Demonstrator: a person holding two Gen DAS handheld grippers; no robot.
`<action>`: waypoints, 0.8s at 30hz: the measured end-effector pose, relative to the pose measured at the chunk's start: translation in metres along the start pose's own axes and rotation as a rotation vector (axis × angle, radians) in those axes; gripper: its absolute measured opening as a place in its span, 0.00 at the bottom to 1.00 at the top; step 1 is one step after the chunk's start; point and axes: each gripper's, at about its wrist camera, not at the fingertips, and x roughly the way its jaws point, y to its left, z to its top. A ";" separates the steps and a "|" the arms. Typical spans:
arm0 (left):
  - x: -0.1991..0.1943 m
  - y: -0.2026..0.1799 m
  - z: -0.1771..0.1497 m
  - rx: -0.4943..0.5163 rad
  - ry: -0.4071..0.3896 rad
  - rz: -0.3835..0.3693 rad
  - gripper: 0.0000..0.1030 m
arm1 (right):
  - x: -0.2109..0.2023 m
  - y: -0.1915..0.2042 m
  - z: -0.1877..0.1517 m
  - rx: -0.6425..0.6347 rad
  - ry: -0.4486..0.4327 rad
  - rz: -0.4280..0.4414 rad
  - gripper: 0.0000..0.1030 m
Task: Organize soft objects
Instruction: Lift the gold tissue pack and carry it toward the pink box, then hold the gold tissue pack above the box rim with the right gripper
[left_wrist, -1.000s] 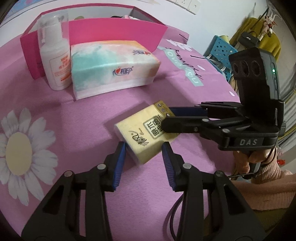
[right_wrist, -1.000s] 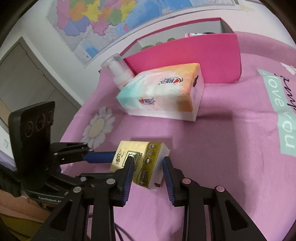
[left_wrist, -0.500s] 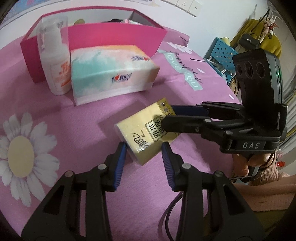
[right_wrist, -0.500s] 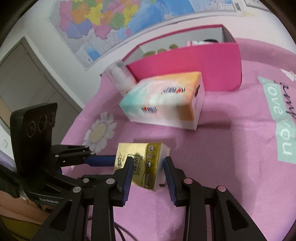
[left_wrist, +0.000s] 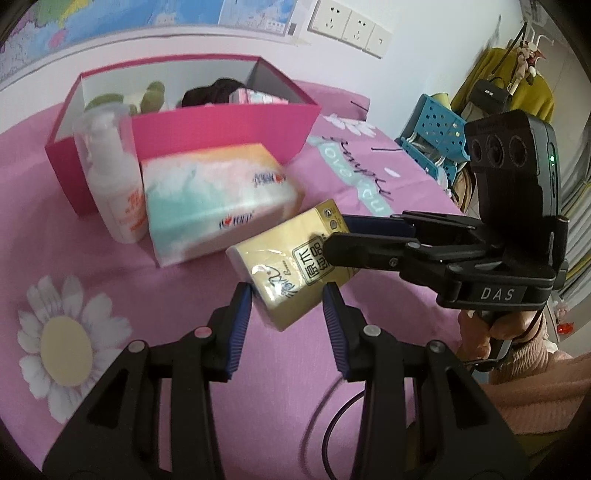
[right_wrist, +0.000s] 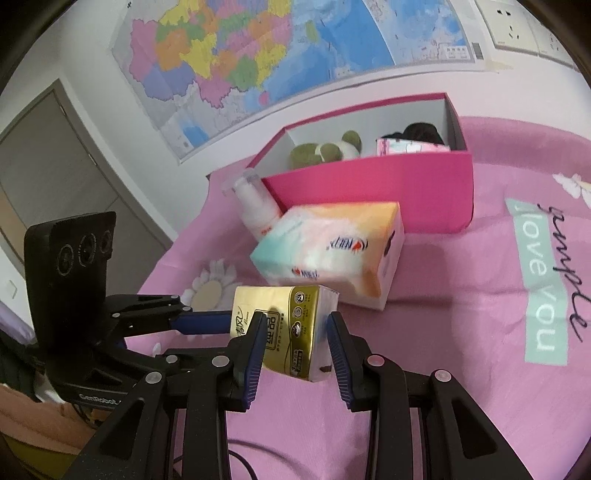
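Observation:
A small yellow tissue pack (left_wrist: 284, 266) (right_wrist: 288, 314) hangs just above the pink cloth, tilted, held from two sides. My left gripper (left_wrist: 287, 295) is shut on its near end, blue pads pressing both sides. My right gripper (right_wrist: 295, 325) is shut on its other end; in the left wrist view the right gripper (left_wrist: 338, 236) comes in from the right. In the right wrist view the left gripper (right_wrist: 221, 319) reaches the pack from the left. A larger pastel tissue pack (left_wrist: 214, 206) (right_wrist: 332, 251) lies just behind. The pink box (left_wrist: 221, 129) (right_wrist: 388, 184) stands open beyond it.
A white pump bottle (left_wrist: 114, 184) (right_wrist: 258, 210) stands against the box's front left corner. Inside the box lie a green plush toy (right_wrist: 325, 149), a dark item (left_wrist: 218, 90) and a pink packet (right_wrist: 410, 147). A blue rack (left_wrist: 436, 136) stands off the right edge.
Both grippers have risen with the yellow pack between them, lifting it off the cloth. The box's inside has come into view.

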 end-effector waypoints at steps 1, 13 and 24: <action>-0.002 0.000 0.001 0.003 -0.006 0.003 0.40 | -0.001 0.000 0.002 -0.002 -0.004 0.000 0.34; -0.009 0.001 0.026 0.021 -0.057 0.023 0.40 | -0.007 0.001 0.020 -0.021 -0.041 -0.014 0.34; -0.014 0.003 0.038 0.024 -0.088 0.041 0.40 | -0.008 0.001 0.032 -0.031 -0.057 -0.023 0.34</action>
